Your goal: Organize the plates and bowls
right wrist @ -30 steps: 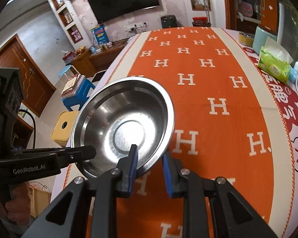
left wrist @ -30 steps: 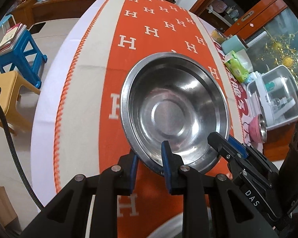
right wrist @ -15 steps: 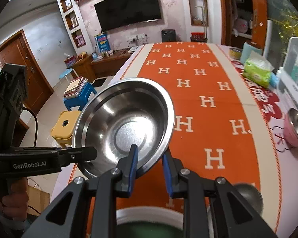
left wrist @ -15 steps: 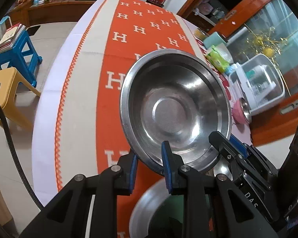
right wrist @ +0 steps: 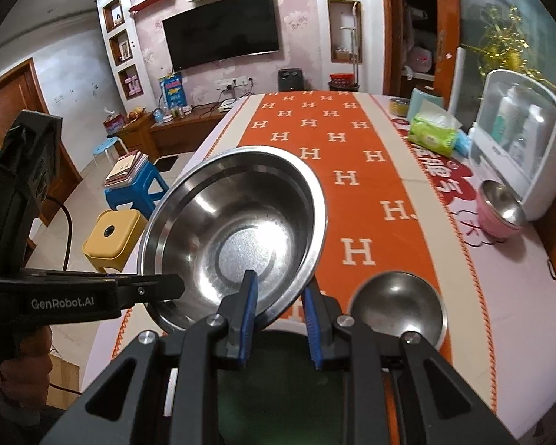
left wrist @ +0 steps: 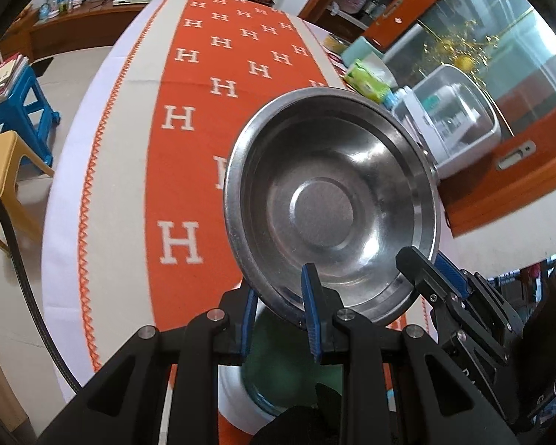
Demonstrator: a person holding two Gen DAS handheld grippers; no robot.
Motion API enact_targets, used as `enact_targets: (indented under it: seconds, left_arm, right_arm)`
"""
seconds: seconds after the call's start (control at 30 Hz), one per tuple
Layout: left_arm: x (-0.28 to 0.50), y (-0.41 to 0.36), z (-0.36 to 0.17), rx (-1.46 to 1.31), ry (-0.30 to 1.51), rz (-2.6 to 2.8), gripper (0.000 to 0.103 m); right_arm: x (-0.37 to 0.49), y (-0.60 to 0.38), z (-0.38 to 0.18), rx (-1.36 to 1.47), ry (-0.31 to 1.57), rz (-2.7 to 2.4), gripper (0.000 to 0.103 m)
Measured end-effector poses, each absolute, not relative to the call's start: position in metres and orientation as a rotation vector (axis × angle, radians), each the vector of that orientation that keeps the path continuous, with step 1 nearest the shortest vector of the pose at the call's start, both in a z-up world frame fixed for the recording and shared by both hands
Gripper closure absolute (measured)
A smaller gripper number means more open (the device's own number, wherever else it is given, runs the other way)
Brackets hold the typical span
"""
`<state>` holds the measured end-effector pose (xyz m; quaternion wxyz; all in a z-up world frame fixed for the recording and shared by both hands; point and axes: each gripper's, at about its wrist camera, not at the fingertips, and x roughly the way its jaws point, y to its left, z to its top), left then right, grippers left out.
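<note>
Two grippers, left [left wrist: 278, 319] and right [right wrist: 280, 319], both clamped narrow on near rim of wide shallow stainless steel bowl [left wrist: 330, 204], airborne above orange H-patterned tablecloth [left wrist: 189, 118]. I worry: uneven hands twist rim free; bowl drops onto green-centred white plate [left wrist: 278, 382] beneath.

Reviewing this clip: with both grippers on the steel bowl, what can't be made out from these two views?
- Dish with a white rim and green centre: both views, mostly hidden by the steel bowl and the left gripper; its type is unclear.
- Small steel bowl: right wrist view, near edge hidden behind the right gripper.
- Pink bowl: small, contents unreadable.
</note>
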<state>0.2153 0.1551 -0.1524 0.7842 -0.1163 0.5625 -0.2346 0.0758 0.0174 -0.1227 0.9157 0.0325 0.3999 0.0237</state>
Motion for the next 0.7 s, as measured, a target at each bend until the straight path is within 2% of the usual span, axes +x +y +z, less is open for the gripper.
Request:
enact_targets:
  seconds: [0.7]
  left_arm:
    - [0.142,0.031,-0.128,-0.138,1.213,-0.692,0.081]
  right_arm:
    - [-0.026,-0.084,-0.104,0.102,0.767,-0.093,0.079]
